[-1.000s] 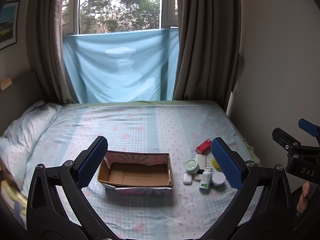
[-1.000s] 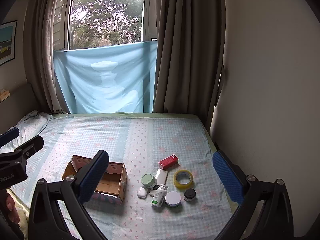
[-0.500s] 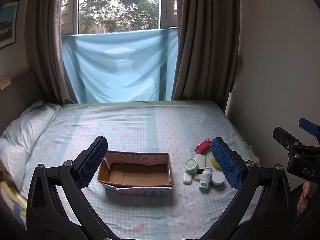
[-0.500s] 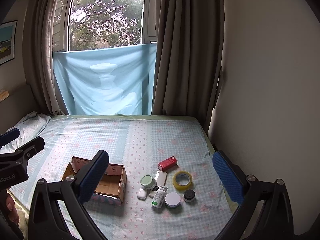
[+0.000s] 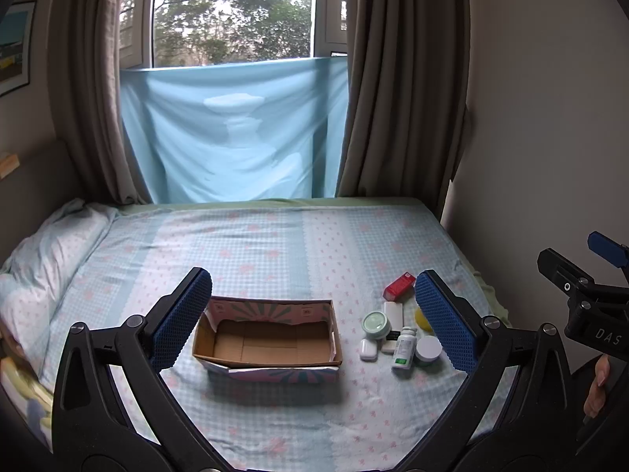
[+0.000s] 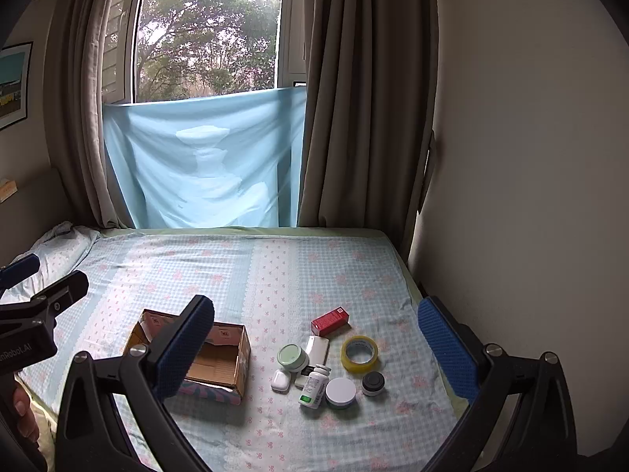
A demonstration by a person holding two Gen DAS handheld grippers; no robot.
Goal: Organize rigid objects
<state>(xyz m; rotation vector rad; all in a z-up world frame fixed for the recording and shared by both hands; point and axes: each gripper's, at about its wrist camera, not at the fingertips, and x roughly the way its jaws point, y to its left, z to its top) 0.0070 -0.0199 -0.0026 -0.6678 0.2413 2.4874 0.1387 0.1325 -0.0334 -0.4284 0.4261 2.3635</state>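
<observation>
Two hand-held grippers hover above a bed, both with jaws spread wide and holding nothing. The left gripper [image 5: 312, 320] has black arms with blue textured pads; seen from the right camera its body reads "nRobot.AI", cut off at the frame edge. The right gripper [image 6: 316, 348] is built alike, and from the left camera its body shows the letters "DAS".

Nearest on the blue checked bedsheet with pink flowers [image 6: 275, 275] lies an open cardboard box with a pink patterned outside [image 5: 267, 338], empty. Just right of it sits a tight cluster: a white pill bottle with a green label [image 6: 313, 387], its print too small to read, a white round lidded jar [image 6: 341, 392], a small black round jar [image 6: 373, 383], a white earbud case [image 6: 281, 380], a pale green round jar [image 6: 292, 357], a white flat rectangular case [image 6: 317, 349] and a yellow tape roll [image 6: 359, 354]. Slightly farther, a red rectangular carton [image 6: 330, 320], lettering illegible.

Beyond the bed, a light blue cloth [image 6: 204, 161] hangs across the window between brown curtains [image 6: 369, 118].
</observation>
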